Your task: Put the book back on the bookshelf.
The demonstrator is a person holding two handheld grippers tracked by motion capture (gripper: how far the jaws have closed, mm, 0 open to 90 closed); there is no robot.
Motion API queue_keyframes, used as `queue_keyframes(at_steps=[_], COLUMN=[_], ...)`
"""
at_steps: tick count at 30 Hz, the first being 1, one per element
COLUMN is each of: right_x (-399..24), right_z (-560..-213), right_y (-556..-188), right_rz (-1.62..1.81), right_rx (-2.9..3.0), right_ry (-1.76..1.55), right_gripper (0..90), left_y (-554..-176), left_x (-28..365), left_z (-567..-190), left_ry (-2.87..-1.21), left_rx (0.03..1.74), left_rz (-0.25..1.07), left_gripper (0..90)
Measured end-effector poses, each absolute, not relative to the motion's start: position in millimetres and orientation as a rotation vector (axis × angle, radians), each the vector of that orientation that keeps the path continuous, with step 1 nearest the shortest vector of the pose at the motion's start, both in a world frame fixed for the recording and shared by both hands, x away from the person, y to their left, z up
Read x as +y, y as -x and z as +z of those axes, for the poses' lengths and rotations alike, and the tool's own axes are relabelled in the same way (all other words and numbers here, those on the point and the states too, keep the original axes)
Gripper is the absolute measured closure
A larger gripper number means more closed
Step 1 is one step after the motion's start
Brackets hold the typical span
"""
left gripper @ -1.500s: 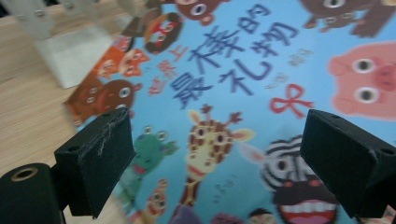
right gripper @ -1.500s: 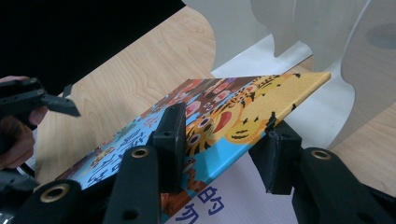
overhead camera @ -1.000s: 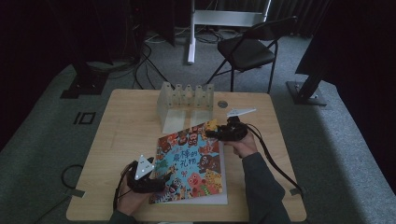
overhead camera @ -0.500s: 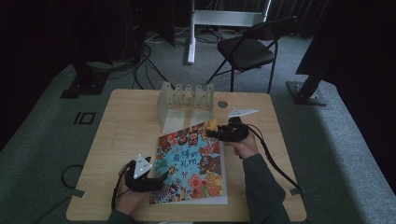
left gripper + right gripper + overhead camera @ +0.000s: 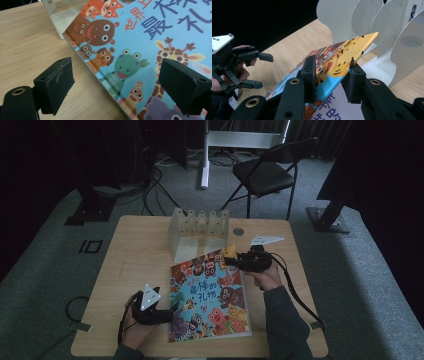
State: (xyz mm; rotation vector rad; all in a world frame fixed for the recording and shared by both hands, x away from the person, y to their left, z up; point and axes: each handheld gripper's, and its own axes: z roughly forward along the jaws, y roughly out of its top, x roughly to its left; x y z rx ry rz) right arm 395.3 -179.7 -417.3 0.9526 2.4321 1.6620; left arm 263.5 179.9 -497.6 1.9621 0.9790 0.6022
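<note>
A colourful picture book (image 5: 210, 295) lies on the wooden table (image 5: 135, 265), its far right corner raised. My right gripper (image 5: 231, 258) is shut on that yellow corner. In the right gripper view both pads clamp the tilted cover (image 5: 337, 62), and the right gripper (image 5: 332, 75) holds it just in front of a white slotted rack (image 5: 387, 30). My left gripper (image 5: 172, 310) stands open at the book's near left edge. In the left gripper view one jaw is over bare wood and the other over the cover (image 5: 140, 50), so the left gripper (image 5: 120, 80) straddles the edge with nothing gripped.
The clear slotted rack (image 5: 199, 227) stands at the table's far middle, right behind the book. A small round disc (image 5: 238, 231) lies beside it. A black folding chair (image 5: 270, 170) stands beyond the table. Bare wood stretches along the table's left side.
</note>
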Motion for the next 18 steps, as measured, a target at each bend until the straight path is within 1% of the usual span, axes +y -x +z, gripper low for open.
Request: queue_keyframes(at_steps=[5,13,18], right_x=[-183,-190,-195], right_z=[-412,-402,-397], right_y=[-389,-380,-377], right_rz=[1.682,1.714,1.731], right_rx=[2.404,2.375,2.353], right_ry=[-0.926,-0.903,-0.902], right_gripper=[67.7,70.0,71.8], left_y=[-265,-271,-285], left_x=[183,188,193], left_z=[-497,-495,-494], left_ry=[-1.950,-1.946,-1.917], left_rx=[0.986,0.980,0.978], left_rz=[0.604,0.596,0.534], left_gripper=[14.2,14.2,14.4])
